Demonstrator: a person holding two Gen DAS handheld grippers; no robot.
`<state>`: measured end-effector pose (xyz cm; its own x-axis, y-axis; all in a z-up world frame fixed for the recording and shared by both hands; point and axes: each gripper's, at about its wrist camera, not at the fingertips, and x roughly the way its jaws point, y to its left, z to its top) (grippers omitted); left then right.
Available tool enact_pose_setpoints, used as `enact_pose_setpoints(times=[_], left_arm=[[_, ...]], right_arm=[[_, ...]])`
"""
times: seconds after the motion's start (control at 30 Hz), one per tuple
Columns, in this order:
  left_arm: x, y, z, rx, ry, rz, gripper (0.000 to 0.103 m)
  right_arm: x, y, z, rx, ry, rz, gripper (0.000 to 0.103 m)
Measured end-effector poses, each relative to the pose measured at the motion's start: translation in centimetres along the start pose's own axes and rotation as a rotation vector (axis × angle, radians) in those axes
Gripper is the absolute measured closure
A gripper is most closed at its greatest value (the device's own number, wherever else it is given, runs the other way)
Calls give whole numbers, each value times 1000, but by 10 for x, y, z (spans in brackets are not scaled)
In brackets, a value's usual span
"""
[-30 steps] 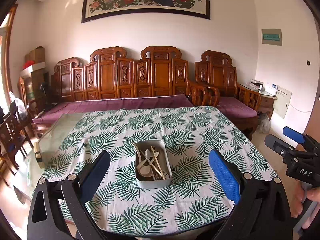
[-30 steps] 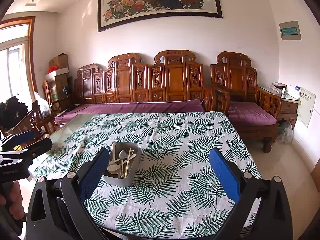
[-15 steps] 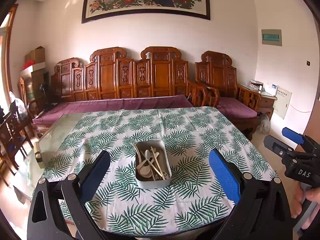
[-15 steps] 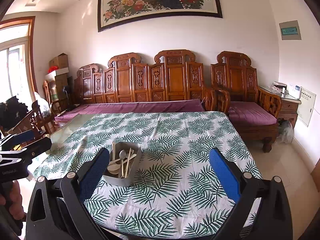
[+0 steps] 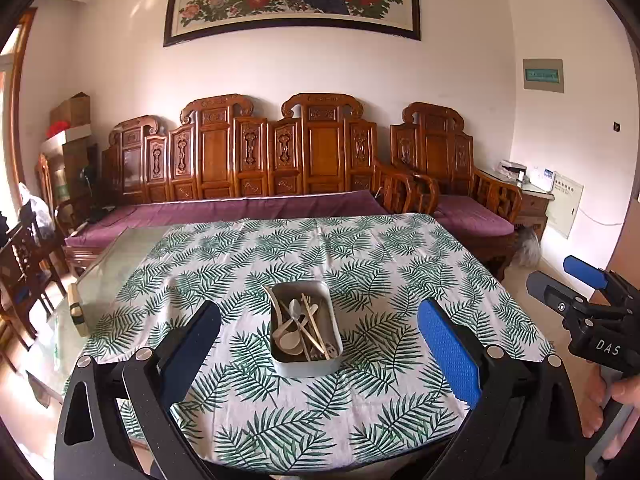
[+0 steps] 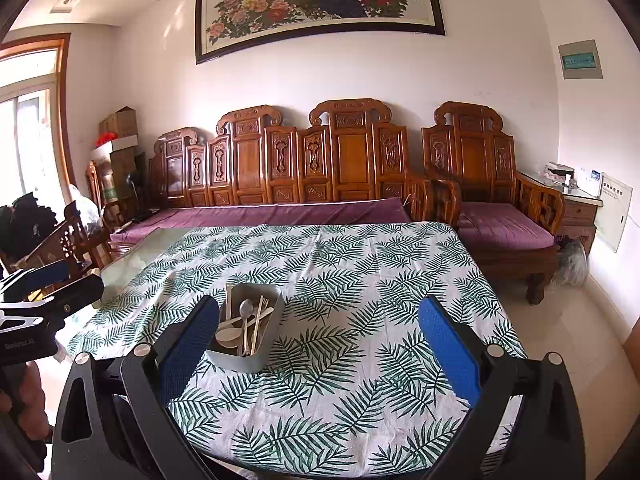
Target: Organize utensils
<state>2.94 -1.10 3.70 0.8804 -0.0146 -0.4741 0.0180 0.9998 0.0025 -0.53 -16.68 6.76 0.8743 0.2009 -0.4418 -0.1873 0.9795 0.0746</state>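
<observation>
A grey rectangular tray (image 5: 306, 365) sits on the leaf-print tablecloth (image 5: 360, 256), near the front middle. It holds a heap of utensils (image 5: 302, 326): white spoons, a metal spoon, chopsticks and a fork. The tray also shows in the right wrist view (image 6: 240, 360) with the utensils (image 6: 246, 324). My left gripper (image 5: 318, 340) is open and empty, held in front of the tray above the table's near edge. My right gripper (image 6: 320, 340) is open and empty, to the right of the tray. Each gripper shows at the edge of the other's view (image 5: 580, 300) (image 6: 52, 292).
A carved wooden bench with purple cushions (image 5: 240, 208) stands behind the table. A wooden armchair (image 6: 500, 216) is at the back right. Chairs (image 5: 24, 264) stand to the left. The table's bare glass top (image 5: 112, 272) shows at the left of the cloth.
</observation>
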Motion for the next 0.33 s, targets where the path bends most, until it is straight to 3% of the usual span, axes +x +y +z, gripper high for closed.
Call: enact_pose_setpoints(times=[0.33], left_arm=[[1, 2, 3, -8, 1, 3, 8]], right_arm=[[2, 0, 0, 3, 0, 0, 3]])
